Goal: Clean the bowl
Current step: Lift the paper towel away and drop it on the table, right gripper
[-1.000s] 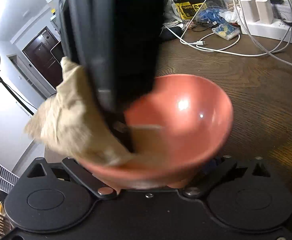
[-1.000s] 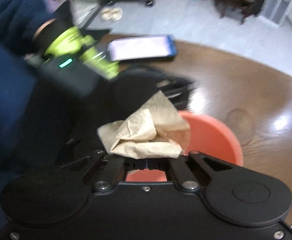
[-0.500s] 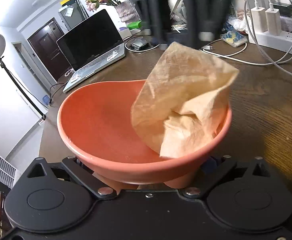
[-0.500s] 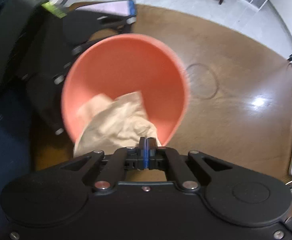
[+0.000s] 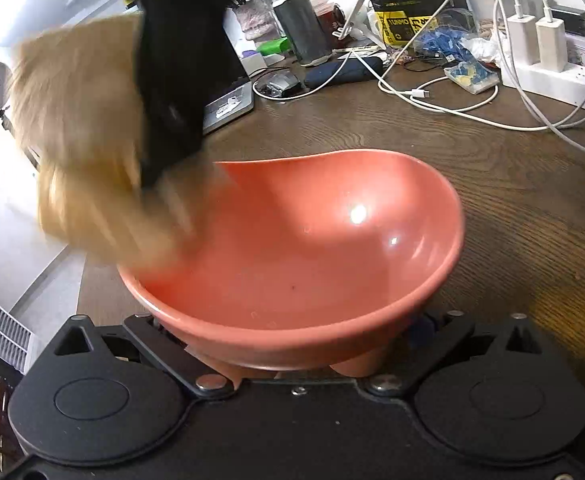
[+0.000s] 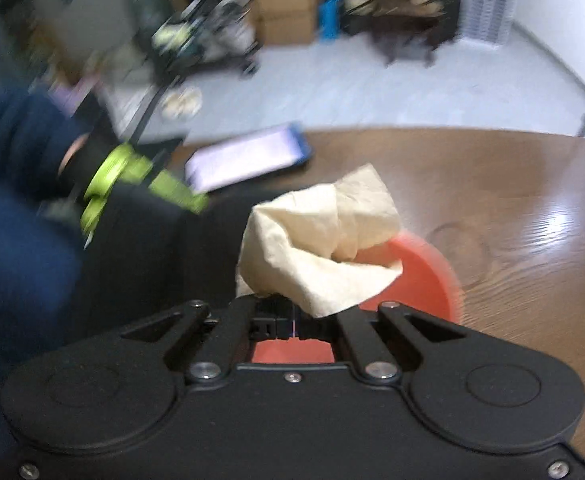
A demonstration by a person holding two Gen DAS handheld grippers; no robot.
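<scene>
Right fingers (image 6: 292,326) clenched on crumpled cloth (image 6: 324,248) over bare-bottomed red bowl (image 5: 312,264); left fingers' state unclear.

Bowl (image 5: 312,248) interior: mostly free; you've got open room centre and right side. Left rim blocked by cloth (image 5: 84,152) w/ right gripper (image 5: 168,148) above it, blurred. Near rim taken up by left gripper (image 5: 300,360), jaws either side of bowl base.

Table (image 5: 512,208) right of bowl: bare wood, clear pass. Far edge cluttered: white cables (image 5: 432,100), power strip (image 5: 552,76), dark cylinder (image 5: 304,32), laptop (image 5: 228,100) far-left.

Right wrist view: tablet (image 6: 248,156) lies beyond bowl; your sleeve (image 6: 16,136) and left gripper body fill left side. Right of bowl, bare tabletop.
</scene>
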